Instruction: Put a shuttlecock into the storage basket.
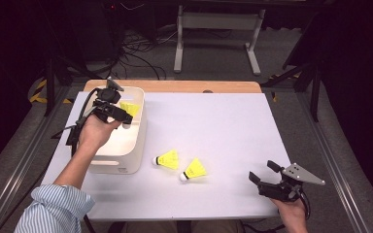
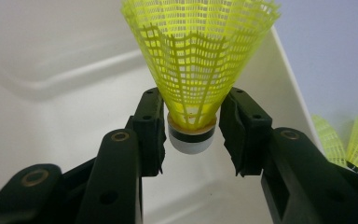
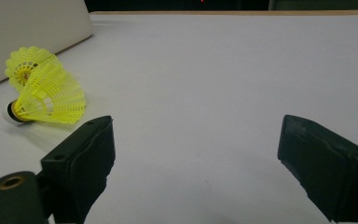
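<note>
The left gripper [image 2: 191,135] has its jaws set either side of the neck of a yellow shuttlecock [image 2: 196,70], just above the white cork tip. A thin gap shows between the pads and the cork, so I cannot tell whether the jaws are pinching it or have just let go. The shuttlecock stands skirt-up between them. In the high view this gripper [image 1: 118,115] hangs over the white bin [image 1: 135,150] at the left of the table, and its shuttlecock [image 1: 130,108] sits inside the bin's opening, above the floor of it.

On the table [image 1: 223,121], two more shuttlecocks lie on their sides near the bin's right wall: one [image 1: 167,159] just beside the bin, the other [image 1: 193,170] close to it, further right.

The right gripper [image 1: 267,175] rests at the near right corner, well apart from them, its jaws spread wide and holding nothing.

As a judgement, the work is loading shuttlecocks into the bin. One is at the point of being dropped in; two are left to pick up.
</note>
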